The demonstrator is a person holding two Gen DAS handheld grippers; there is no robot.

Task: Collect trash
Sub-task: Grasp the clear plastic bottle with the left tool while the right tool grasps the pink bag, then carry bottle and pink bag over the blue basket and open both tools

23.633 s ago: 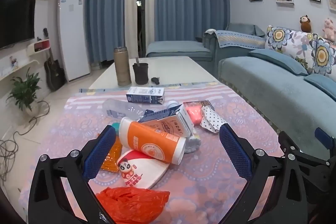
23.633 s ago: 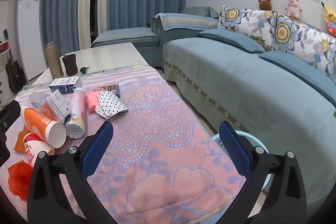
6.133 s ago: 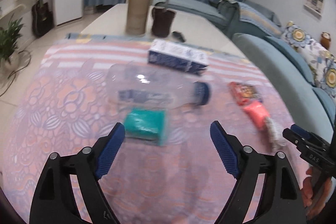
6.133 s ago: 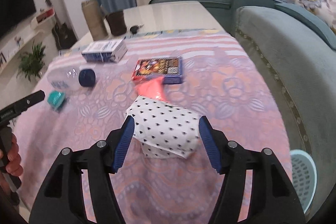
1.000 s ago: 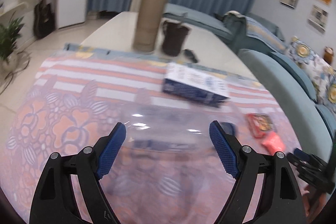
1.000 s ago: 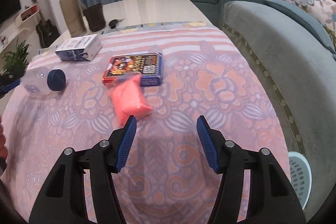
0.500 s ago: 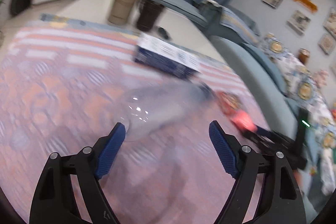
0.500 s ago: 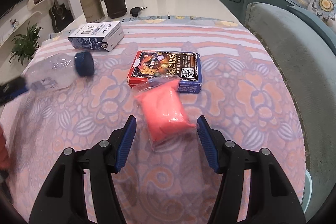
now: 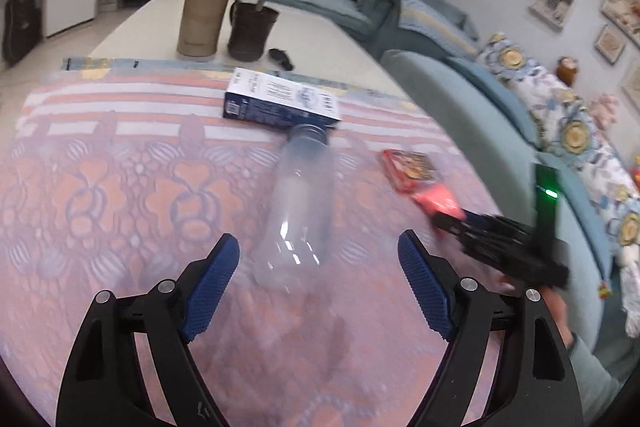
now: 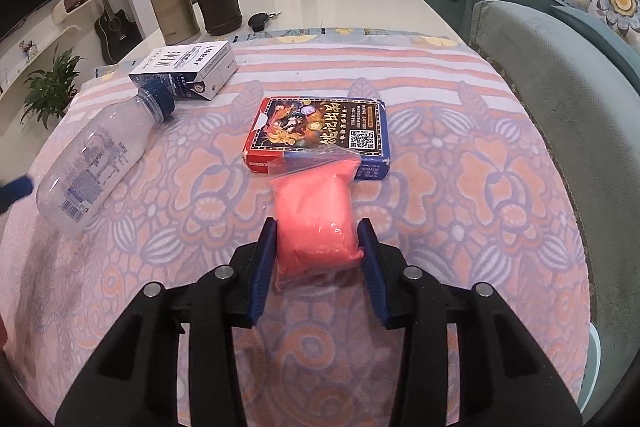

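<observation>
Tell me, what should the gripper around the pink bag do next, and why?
Probably finish squeezing, then lift. The right gripper has the pink bag between its jaws, which are closing, with both pads already at the bag's sides. The bag's top edge lies against the card box, so a straight lift should free it without dragging the box.

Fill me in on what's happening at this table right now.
A person is clearing trash off a patterned tablecloth with a gripper in each hand. The right gripper is closing its jaws around a pink plastic packet that lies against a card box. The left gripper is open, just short of an empty clear bottle lying on its side. A blue-and-white carton is untouched.
</observation>
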